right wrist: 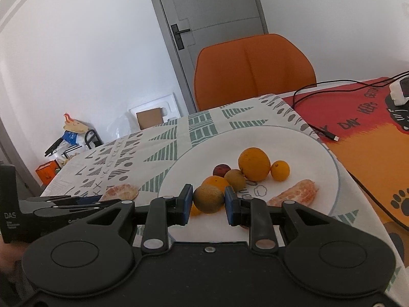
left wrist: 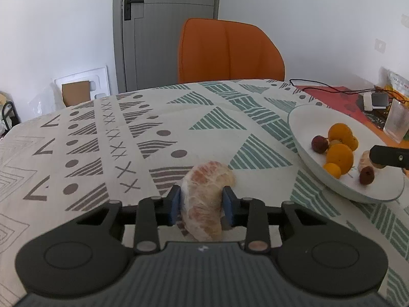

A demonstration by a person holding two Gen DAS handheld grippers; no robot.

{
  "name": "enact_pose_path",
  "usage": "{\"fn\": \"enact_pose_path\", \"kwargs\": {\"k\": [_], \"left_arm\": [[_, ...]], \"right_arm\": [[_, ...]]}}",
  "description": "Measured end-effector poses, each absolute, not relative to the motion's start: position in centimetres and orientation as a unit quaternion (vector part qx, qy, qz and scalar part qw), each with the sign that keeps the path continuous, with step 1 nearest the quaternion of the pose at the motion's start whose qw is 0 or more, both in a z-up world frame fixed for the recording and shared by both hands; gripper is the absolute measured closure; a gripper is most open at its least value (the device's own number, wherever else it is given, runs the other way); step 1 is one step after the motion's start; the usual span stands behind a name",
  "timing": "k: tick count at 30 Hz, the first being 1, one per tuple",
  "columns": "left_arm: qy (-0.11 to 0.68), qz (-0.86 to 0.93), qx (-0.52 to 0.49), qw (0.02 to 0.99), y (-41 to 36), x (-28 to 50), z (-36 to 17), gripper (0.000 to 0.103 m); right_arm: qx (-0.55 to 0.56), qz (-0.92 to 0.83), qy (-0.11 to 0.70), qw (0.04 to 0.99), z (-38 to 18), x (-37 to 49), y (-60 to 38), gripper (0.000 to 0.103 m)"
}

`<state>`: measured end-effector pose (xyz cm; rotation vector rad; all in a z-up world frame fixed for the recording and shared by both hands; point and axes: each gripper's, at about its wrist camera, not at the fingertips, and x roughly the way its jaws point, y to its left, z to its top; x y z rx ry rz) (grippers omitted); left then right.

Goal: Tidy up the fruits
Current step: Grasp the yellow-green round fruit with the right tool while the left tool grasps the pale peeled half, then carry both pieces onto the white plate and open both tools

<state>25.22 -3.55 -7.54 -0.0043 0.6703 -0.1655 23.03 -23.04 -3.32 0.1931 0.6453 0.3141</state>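
My left gripper is shut on a peeled pink citrus segment, low over the patterned tablecloth and left of the white plate. The right wrist view shows that same segment at the left, beside the left gripper's black fingers. My right gripper is shut on a round yellow-brown fruit over the near part of the plate. On the plate lie a big orange, a small orange one, a dark red fruit and another peeled segment.
An orange chair stands behind the table, in front of a grey door. Right of the plate a red and orange mat carries a black cable and a white charger. A ribbed glass stands at the far right.
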Motion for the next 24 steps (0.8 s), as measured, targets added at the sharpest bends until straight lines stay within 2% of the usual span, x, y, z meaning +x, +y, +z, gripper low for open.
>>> {"fn": "enact_pose_path", "kwargs": {"k": [1,4,24], "left_arm": [[0.32,-0.08,-0.006,0.944,-3.5,24.9,-7.2,0.082],[0.311,-0.085,-0.012,0.947,-3.5,24.6,-6.1,0.088],[0.266,-0.105,-0.02,0.958,-5.6,23.8,-2.4,0.09]], "right_arm": [[0.095,0.153,0.314,0.932,-3.3,22.9,-23.2,0.078],[0.097,0.147,0.311,0.934,-3.1,22.7,-23.7,0.078],[0.106,0.121,0.3,0.94,-3.0,22.3,-26.7,0.078]]}}
